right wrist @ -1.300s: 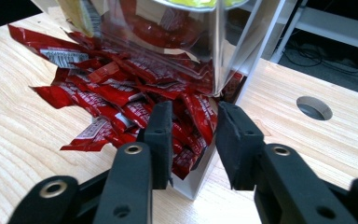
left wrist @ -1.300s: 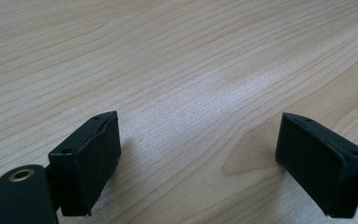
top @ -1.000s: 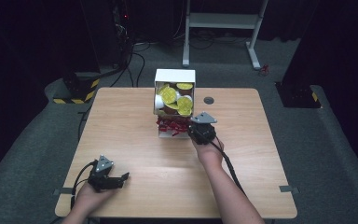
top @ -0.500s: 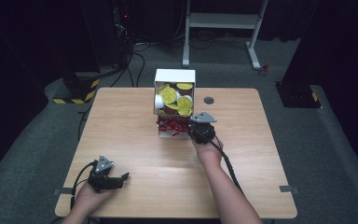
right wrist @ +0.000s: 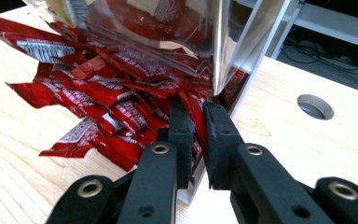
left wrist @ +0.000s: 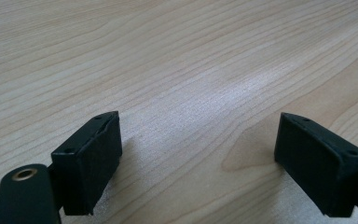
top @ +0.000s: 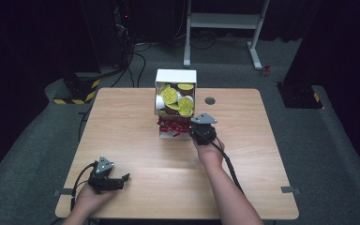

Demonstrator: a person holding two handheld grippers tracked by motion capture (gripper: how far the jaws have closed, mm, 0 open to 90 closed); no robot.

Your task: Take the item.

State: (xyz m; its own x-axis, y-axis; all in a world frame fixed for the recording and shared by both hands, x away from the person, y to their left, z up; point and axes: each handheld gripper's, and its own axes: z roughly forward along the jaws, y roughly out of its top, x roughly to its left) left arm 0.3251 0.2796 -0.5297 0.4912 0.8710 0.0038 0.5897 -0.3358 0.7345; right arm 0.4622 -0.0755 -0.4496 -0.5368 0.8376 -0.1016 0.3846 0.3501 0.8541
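A white dispenser box (top: 176, 77) at the table's far middle holds yellow-lidded cups (top: 171, 96) above a spill of red packets (top: 171, 125). My right gripper (top: 193, 127) reaches into the right end of that pile. Its jaws have just been closing and now pinch one red packet (right wrist: 197, 116) at the corner of the box's clear front wall (right wrist: 168, 32), so my right gripper (right wrist: 198, 121) is shut on it. Near the front left edge my left gripper (top: 122, 180) lies low over bare wood. In its own view my left gripper (left wrist: 198, 140) is open with nothing between its pads.
A round cable hole (top: 210, 101) sits in the tabletop right of the box, also close by in the right gripper view (right wrist: 314, 106). More red packets (right wrist: 74, 93) fan out to the left of the jaws. Beyond the table stands a white metal frame (top: 225, 21).
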